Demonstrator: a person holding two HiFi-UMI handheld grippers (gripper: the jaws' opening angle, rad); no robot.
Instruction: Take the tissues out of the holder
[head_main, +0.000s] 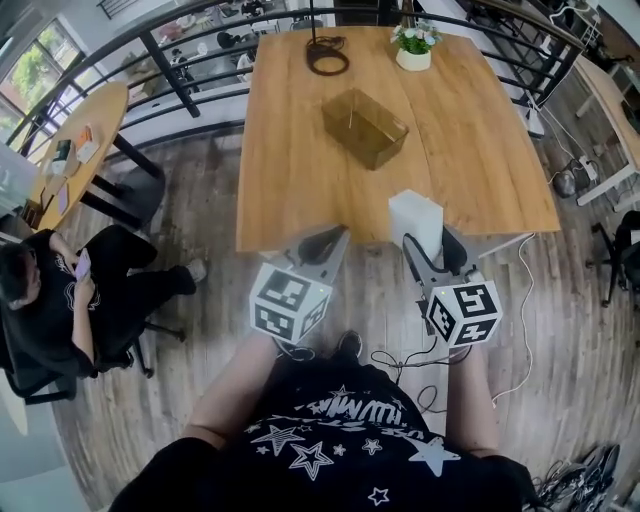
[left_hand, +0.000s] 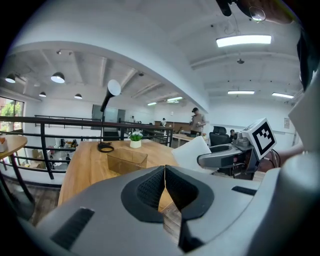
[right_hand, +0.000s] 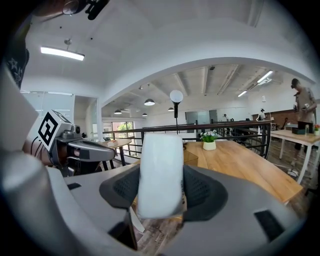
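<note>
A white pack of tissues (head_main: 416, 221) stands upright between the jaws of my right gripper (head_main: 432, 246), which is shut on it over the table's near edge; the same pack (right_hand: 159, 173) fills the middle of the right gripper view. The clear brownish holder (head_main: 364, 127) lies empty on the wooden table (head_main: 290, 150), well beyond both grippers; it also shows small in the left gripper view (left_hand: 127, 161). My left gripper (head_main: 324, 243) hangs at the near table edge, shut with nothing in it, its pads touching (left_hand: 164, 186).
A potted plant (head_main: 415, 45) and a lamp's round black base (head_main: 327, 57) stand at the table's far end. A seated person (head_main: 60, 300) is at the left beside a round table (head_main: 75, 150). A railing (head_main: 170, 70) runs behind, and cables lie on the floor.
</note>
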